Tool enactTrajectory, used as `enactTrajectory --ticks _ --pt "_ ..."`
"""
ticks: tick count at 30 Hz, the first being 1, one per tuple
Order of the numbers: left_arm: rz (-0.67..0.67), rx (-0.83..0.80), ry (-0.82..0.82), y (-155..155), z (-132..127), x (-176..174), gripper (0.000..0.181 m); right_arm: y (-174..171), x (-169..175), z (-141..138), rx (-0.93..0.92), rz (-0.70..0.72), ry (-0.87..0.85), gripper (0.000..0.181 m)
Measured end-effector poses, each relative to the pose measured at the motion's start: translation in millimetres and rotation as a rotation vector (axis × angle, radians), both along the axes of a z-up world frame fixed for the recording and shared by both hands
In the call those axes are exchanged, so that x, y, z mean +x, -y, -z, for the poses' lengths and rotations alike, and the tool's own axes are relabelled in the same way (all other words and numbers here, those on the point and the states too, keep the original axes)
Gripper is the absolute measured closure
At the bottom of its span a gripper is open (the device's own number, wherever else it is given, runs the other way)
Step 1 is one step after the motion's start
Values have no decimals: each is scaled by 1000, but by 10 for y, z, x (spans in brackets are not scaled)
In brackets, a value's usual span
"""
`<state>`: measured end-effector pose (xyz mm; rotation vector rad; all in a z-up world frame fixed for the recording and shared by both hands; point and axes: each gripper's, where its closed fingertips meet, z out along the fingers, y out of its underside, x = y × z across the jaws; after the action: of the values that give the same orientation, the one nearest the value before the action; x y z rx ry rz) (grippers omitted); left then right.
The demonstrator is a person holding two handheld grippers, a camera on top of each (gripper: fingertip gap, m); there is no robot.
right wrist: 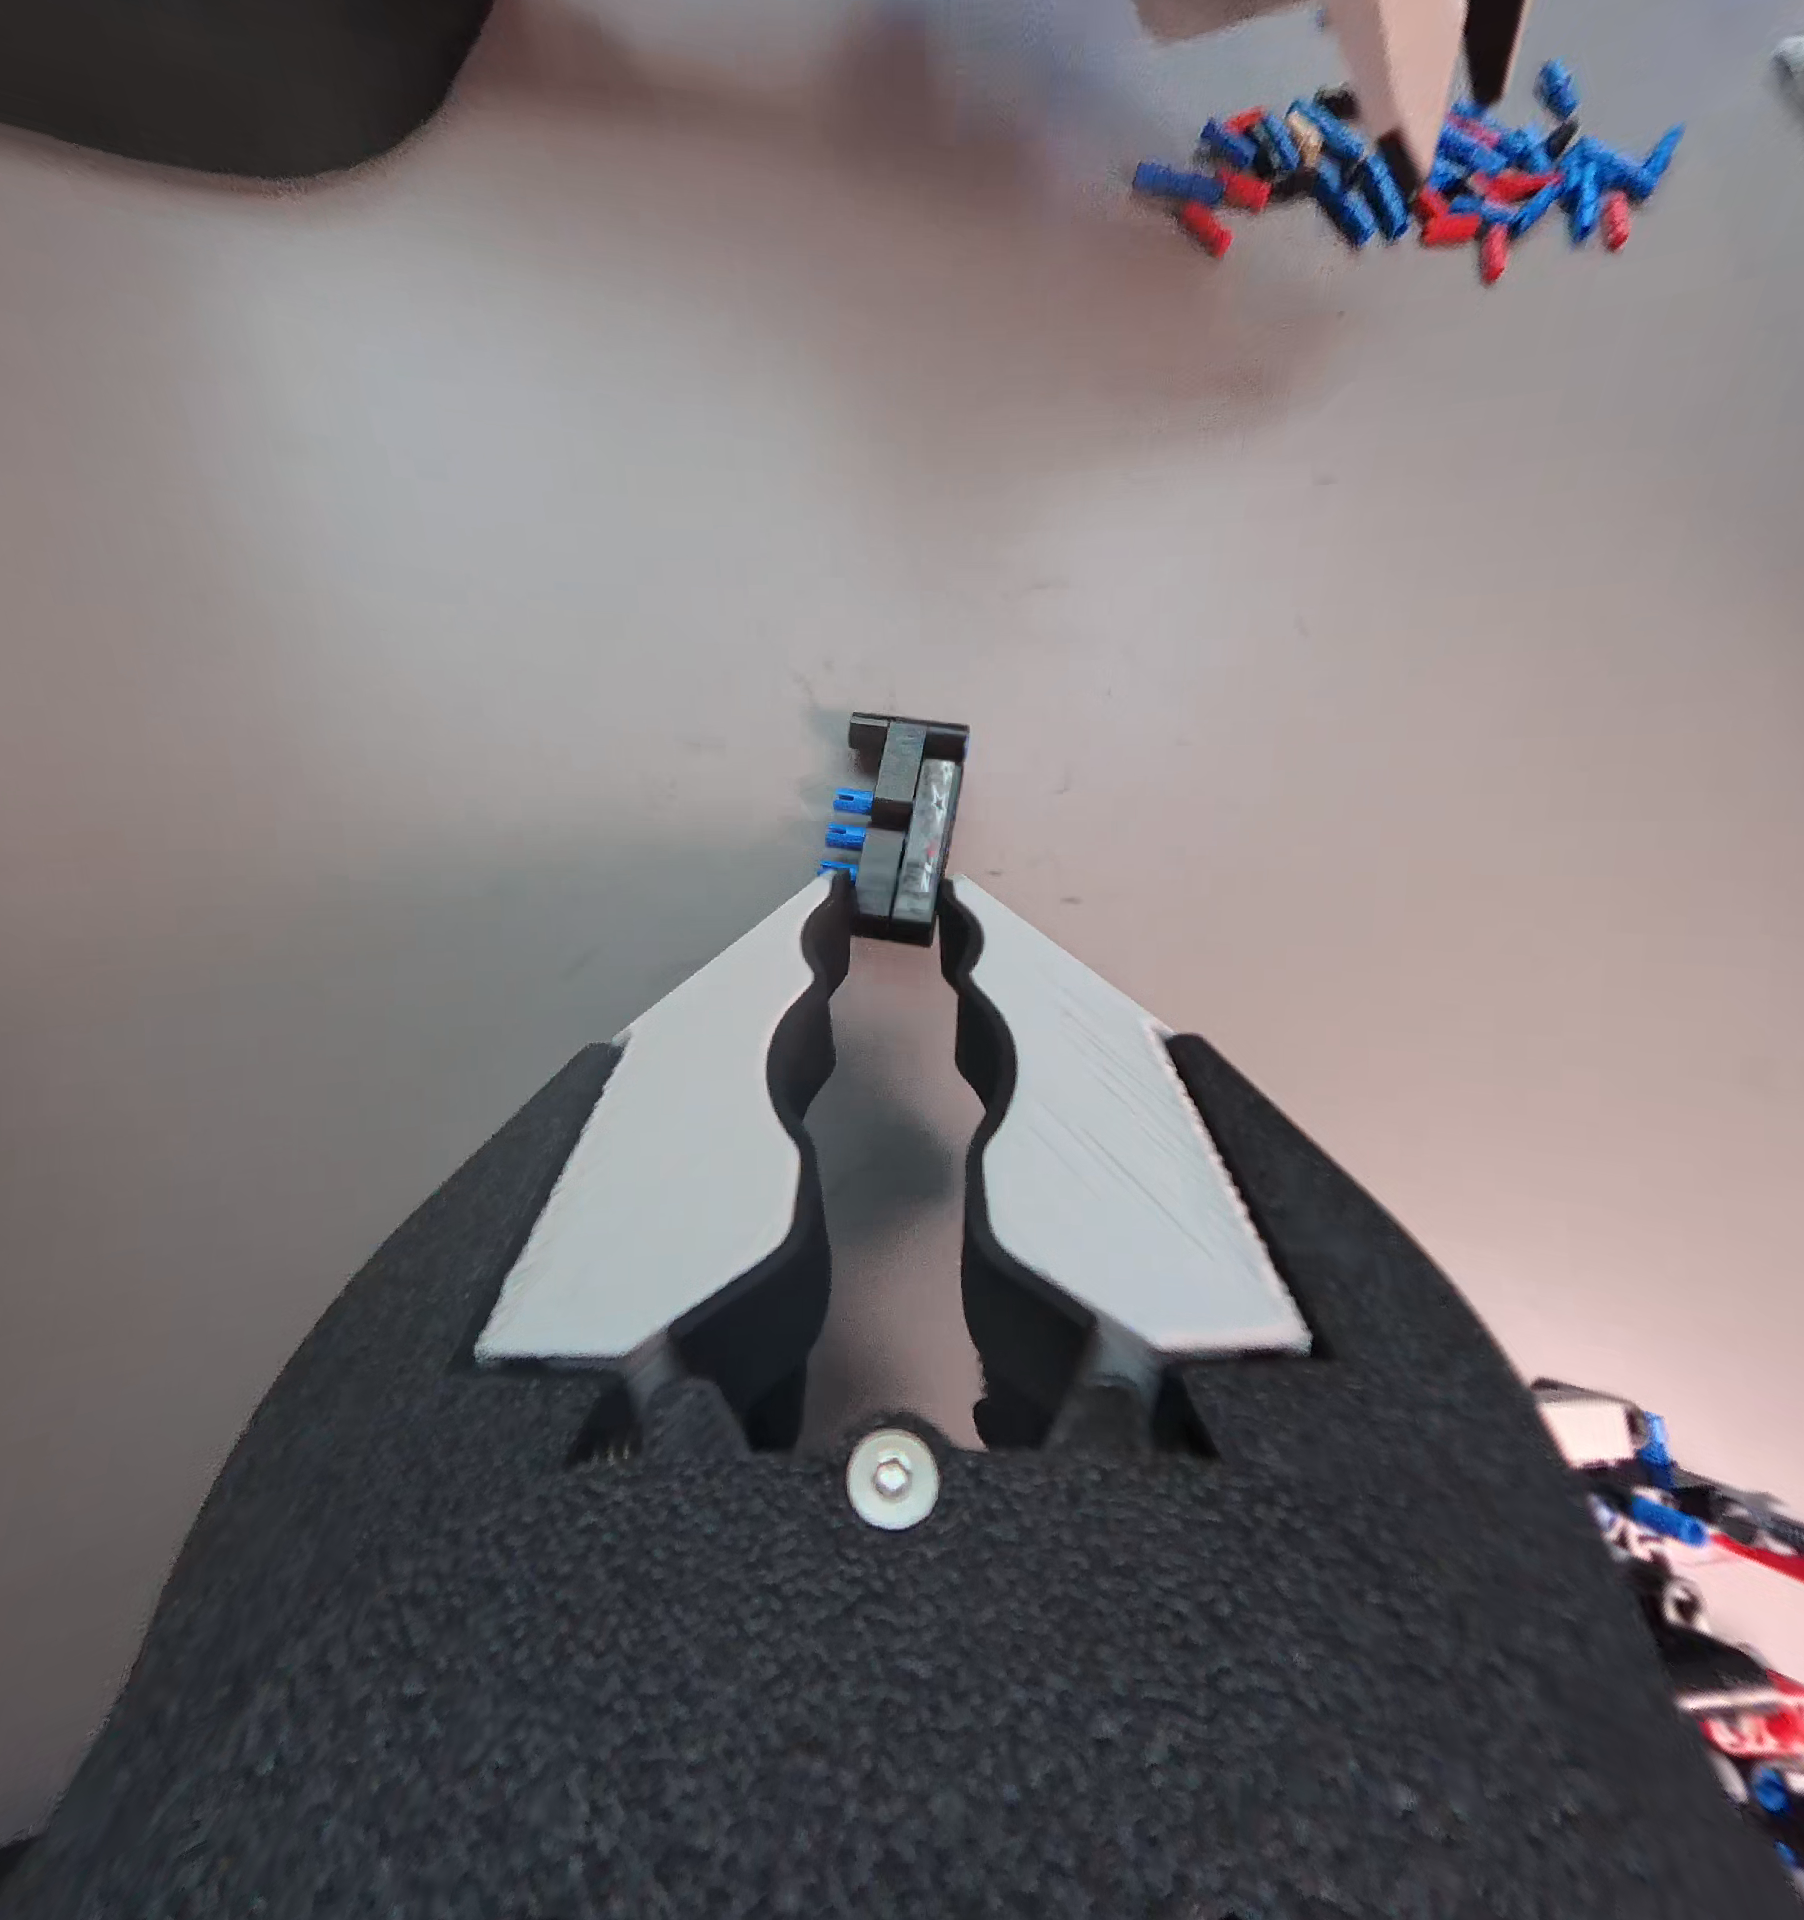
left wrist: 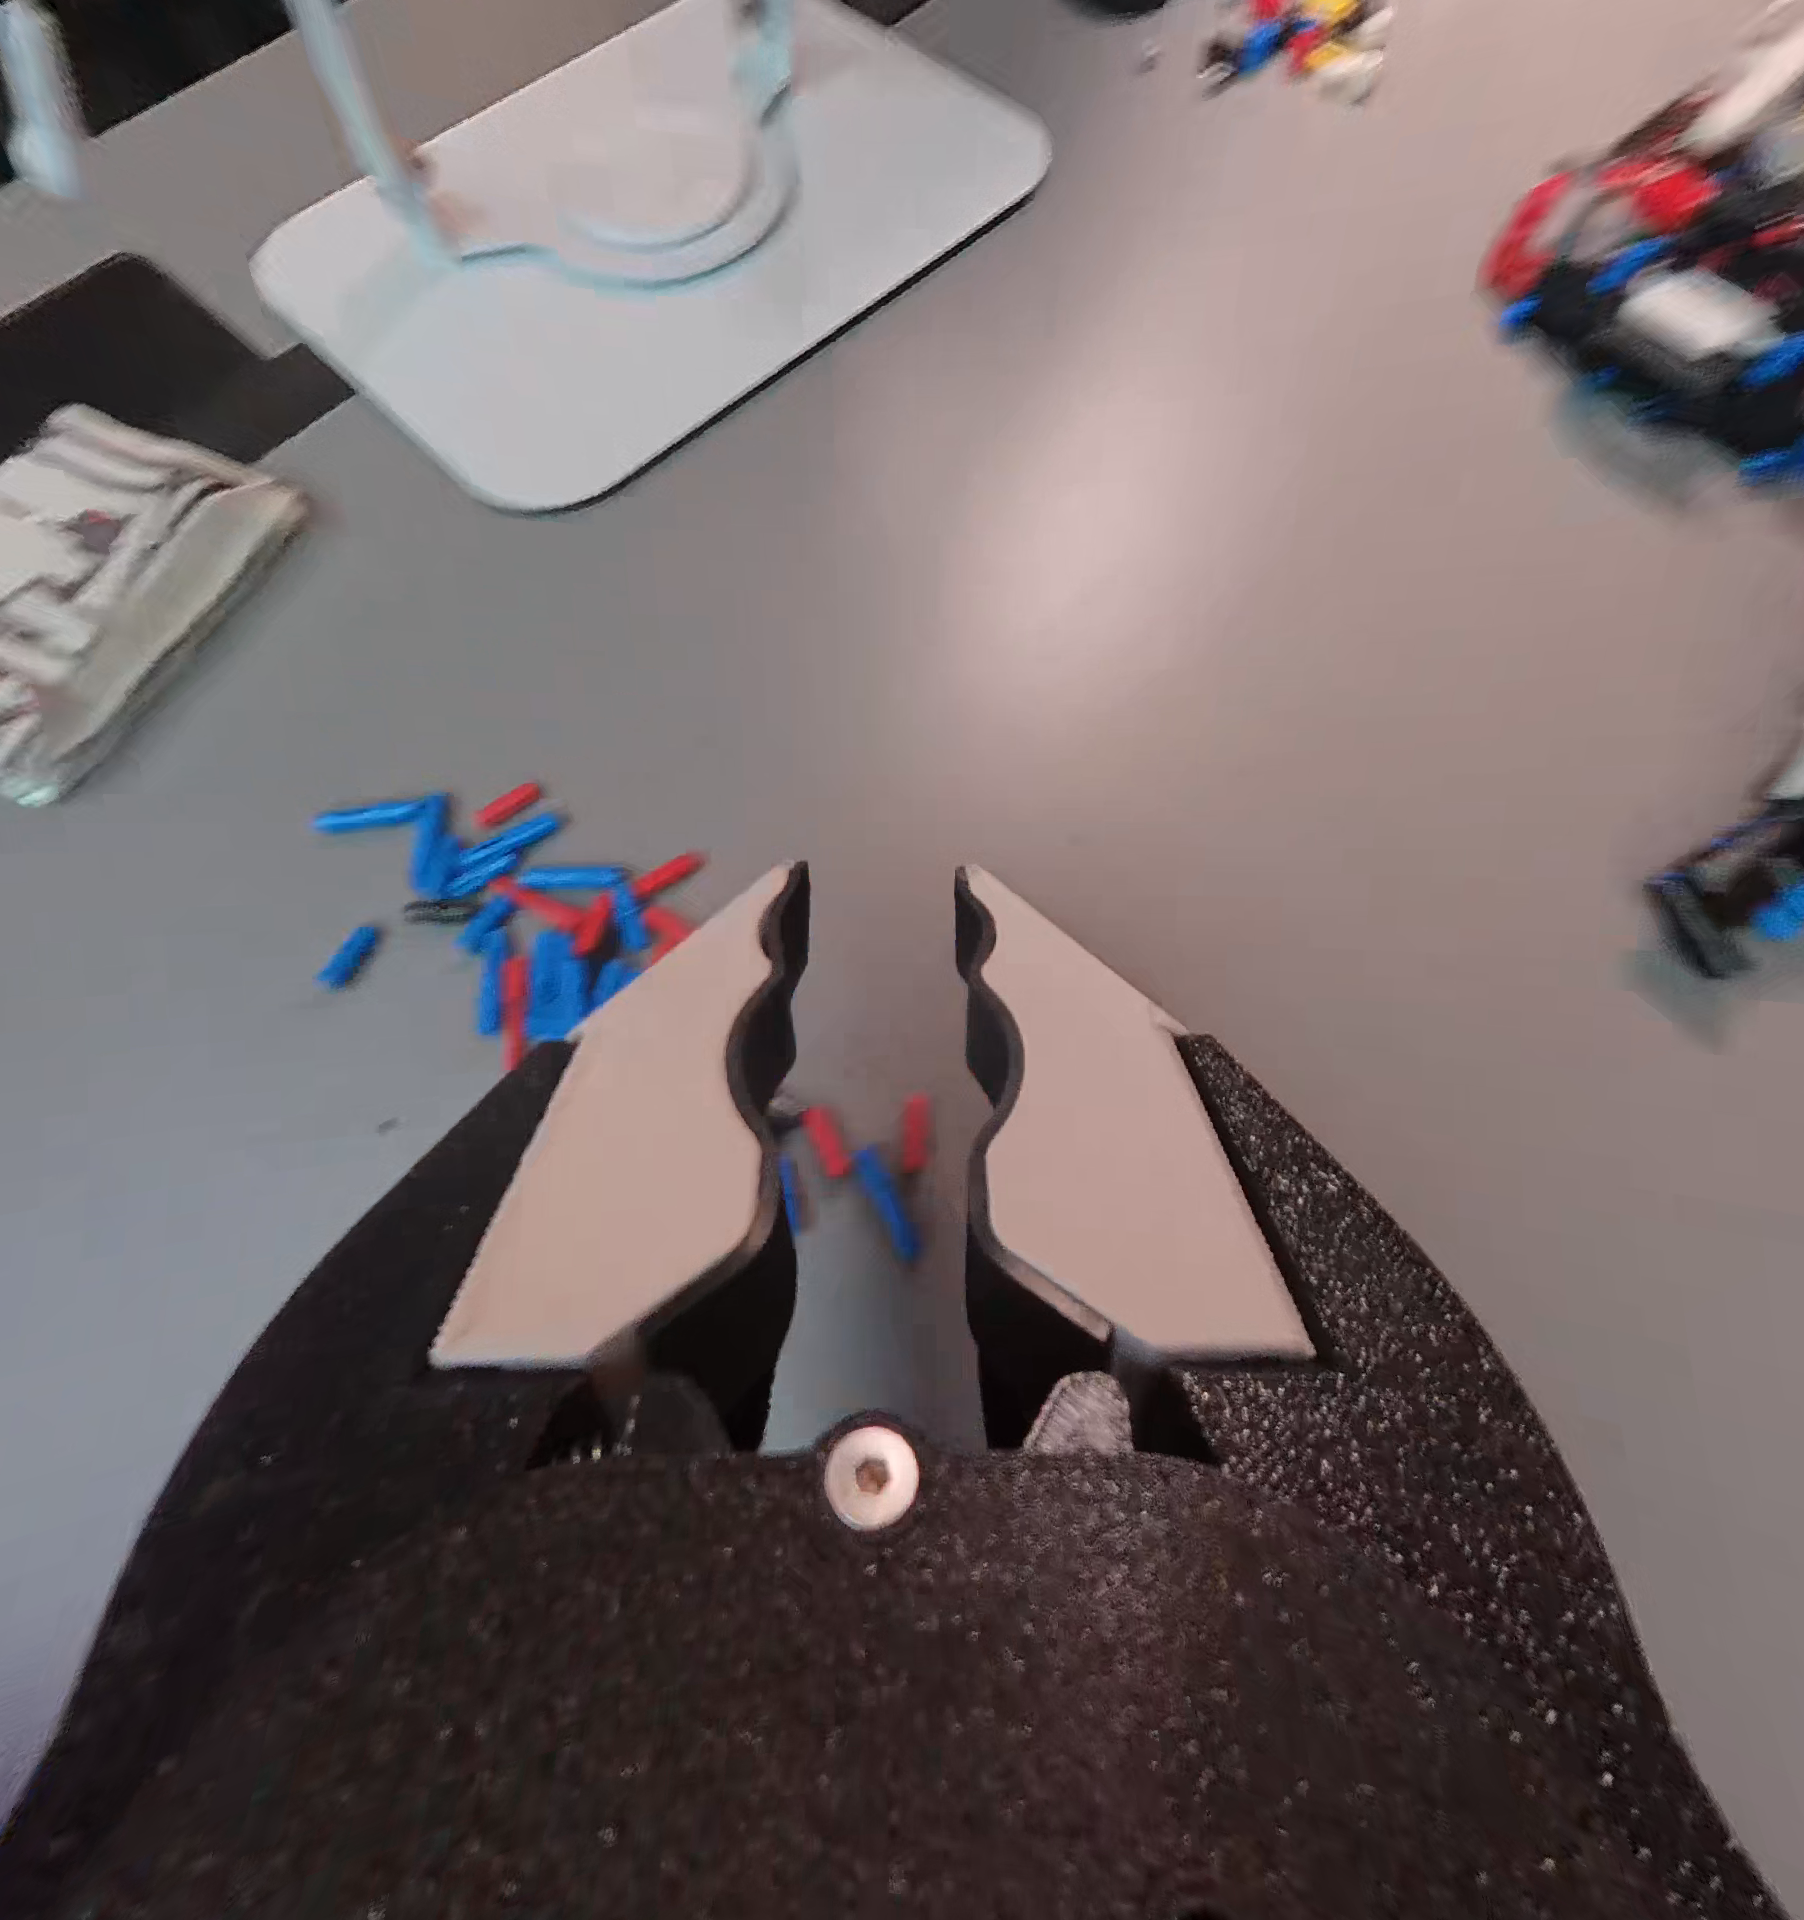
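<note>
Grey table [left wrist: 1137, 520] fills both views, with a white flat stand base [left wrist: 649, 312] and a folded cloth [left wrist: 98, 603] at the far left side. Over it hangs the left gripper [left wrist: 882, 883], its fingers apart with nothing between them. It is right above a heap of little blue and red pins [left wrist: 545, 914], and a few more pins show in the gap under it.

The right gripper [right wrist: 893, 894] is squeezed onto a small black block piece [right wrist: 903, 831]. That piece has blue pins sticking out of its left side and a silver sticker on one face. It is held up off the table, just at the fingertips.

Off to the side sits a bigger toy build [left wrist: 1687, 281] in red, blue and black, very blurry.

The sticker has marks on it, but they are too small and blurry to read. No brand name shows anywhere
</note>
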<state>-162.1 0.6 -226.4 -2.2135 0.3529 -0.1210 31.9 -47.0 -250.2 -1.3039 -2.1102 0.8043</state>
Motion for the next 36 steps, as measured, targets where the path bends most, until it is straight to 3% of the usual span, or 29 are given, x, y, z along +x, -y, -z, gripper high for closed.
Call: enactTrajectory --ticks 3,5,8,11,14,16,19,24,27,30,36 --pt "308 17 346 179 -261 847 154 21 -80 -233 10 -22 -143 166" --pt "500 -54 591 399 -414 1350 154 49 -102 -342 53 -46 -211 166" --pt "632 -134 612 579 -343 1689 150 150 -123 -506 83 -89 -308 166" --pt "691 -179 635 673 -305 1802 169 193 -117 -562 126 -115 -341 166" --pt "679 -155 678 659 -357 1795 171 168 -129 -604 161 -102 -367 166" --pt "648 -90 745 591 -499 1743 172 84 -171 -738 141 -41 -438 166" --pt "586 72 858 464 -777 1651 177 -89 -194 -1025 -31 79 -559 168" --pt "579 275 626 437 -905 1687 177 -98 -200 -1120 -290 104 -583 161" --pt "606 351 598 498 -1010 1765 177 4 -212 -1145 -366 71 -586 168" --pt "638 361 597 543 -1025 1807 176 44 -177 -1184 -398 37 -591 173" --pt "665 209 724 580 -893 1856 176 14 -138 -1289 -583 44 -579 178"
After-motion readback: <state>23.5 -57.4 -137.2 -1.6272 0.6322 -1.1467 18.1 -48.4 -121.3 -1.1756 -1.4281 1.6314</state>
